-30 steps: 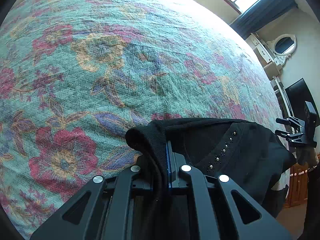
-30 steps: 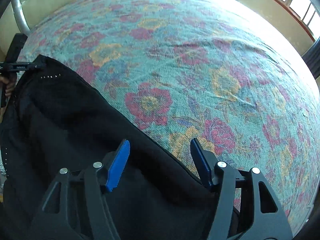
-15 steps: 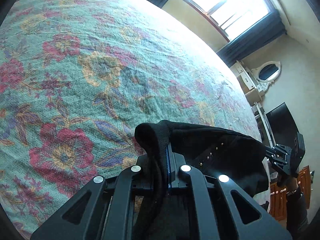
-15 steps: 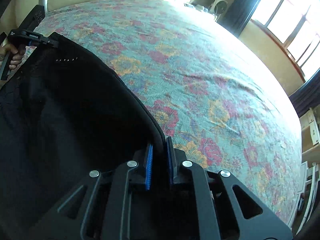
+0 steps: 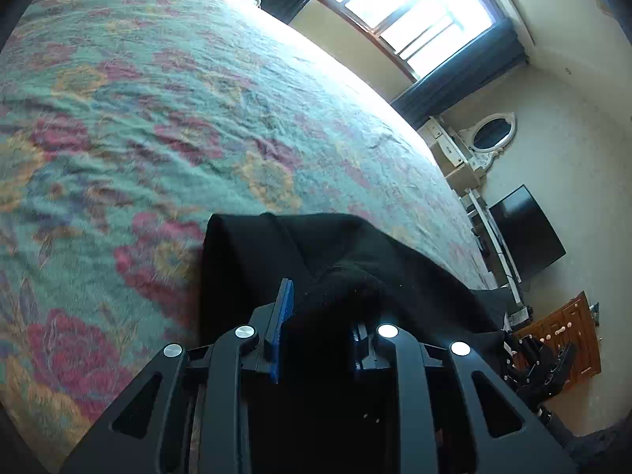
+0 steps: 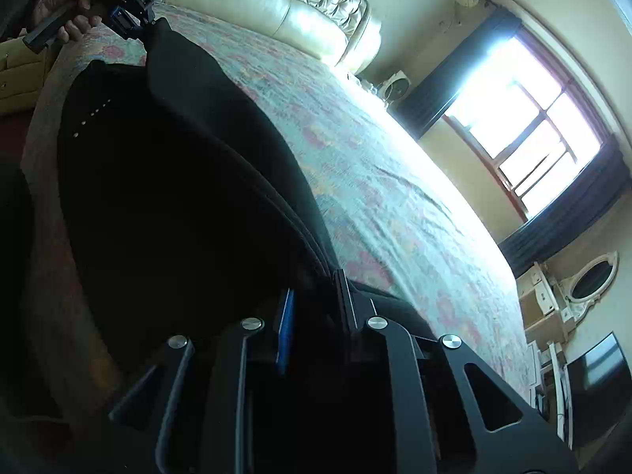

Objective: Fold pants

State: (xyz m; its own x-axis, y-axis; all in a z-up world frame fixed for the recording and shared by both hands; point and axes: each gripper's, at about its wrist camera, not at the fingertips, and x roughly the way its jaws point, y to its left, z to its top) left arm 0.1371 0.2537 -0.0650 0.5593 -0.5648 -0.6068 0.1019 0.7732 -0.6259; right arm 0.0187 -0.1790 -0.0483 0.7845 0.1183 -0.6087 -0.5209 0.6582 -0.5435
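Left wrist view: the black two-finger left gripper [image 5: 320,328] has its blue-padded fingers [image 5: 282,318] set partly apart, with a bunched fold of the black knit pants [image 5: 335,252] filling the gap between them. I cannot tell whether the fabric is pinched or only draped there. The cloth spreads from the jaws onto the floral quilted bedspread [image 5: 177,118], teal with red and yellow blooms and finely wrinkled. Only this view shows the brown wooden cabinet [image 5: 568,335] at lower right.

Right wrist view: the black two-finger right gripper [image 6: 316,316] has its jaws narrowed around the seamed edge of the pants [image 6: 177,197]; the pad-to-cloth contact is in shadow, so a firm pinch cannot be confirmed. Only this view shows the garment stretched in a wide dark sheet between both tools, a row of small pale studs [image 6: 93,112] near its far end, and the left gripper [image 6: 130,19] at that far corner, its handle in a bare hand [image 6: 67,12]. The cream tufted leather headboard [image 6: 300,8] appears here alone.

Both views show the bright window with dark curtains [image 6: 529,126], the white oval mirror [image 6: 592,272] and the black flat screen [image 5: 525,233].
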